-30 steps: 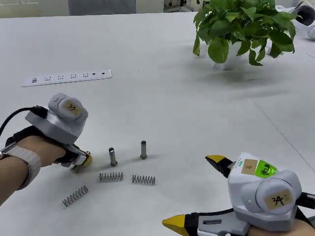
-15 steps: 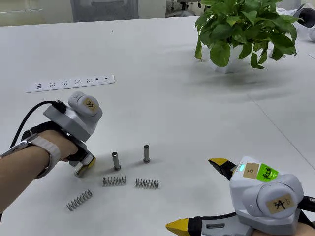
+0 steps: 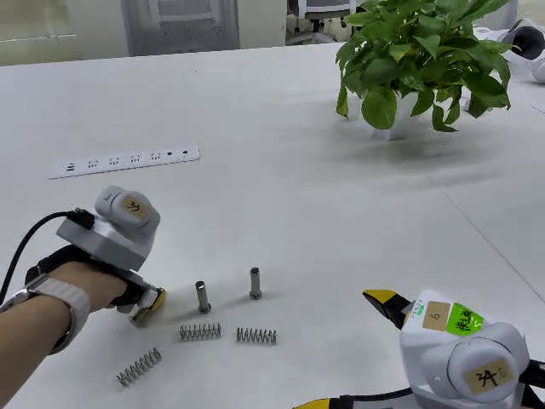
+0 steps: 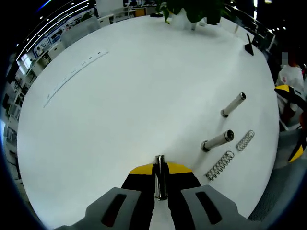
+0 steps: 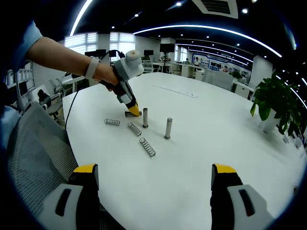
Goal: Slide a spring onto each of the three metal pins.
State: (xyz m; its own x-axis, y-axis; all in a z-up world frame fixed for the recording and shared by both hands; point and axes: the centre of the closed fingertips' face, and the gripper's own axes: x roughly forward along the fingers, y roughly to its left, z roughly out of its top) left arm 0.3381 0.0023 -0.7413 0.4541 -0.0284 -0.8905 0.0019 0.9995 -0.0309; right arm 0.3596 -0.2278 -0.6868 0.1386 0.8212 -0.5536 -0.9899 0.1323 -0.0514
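Your left gripper (image 3: 149,304) pinches one metal pin (image 4: 159,179) in its fingers; the right gripper (image 5: 154,168) has its fingers spread. Springs (image 3: 256,336) lie on the desk (image 3: 298,187) near two standing pins (image 3: 255,283). They look light and bendy, so it is probably best to grip one mid-length.

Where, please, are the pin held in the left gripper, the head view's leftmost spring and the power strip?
pin (image 4: 159,178): left gripper view, mid-shaft between the jaws.
leftmost spring (image 3: 139,366): head view, its middle coils.
power strip (image 3: 124,159): head view, middle of its top face.

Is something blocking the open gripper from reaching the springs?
No, nothing visible. Only bare table lies between the right gripper and the nearest spring.
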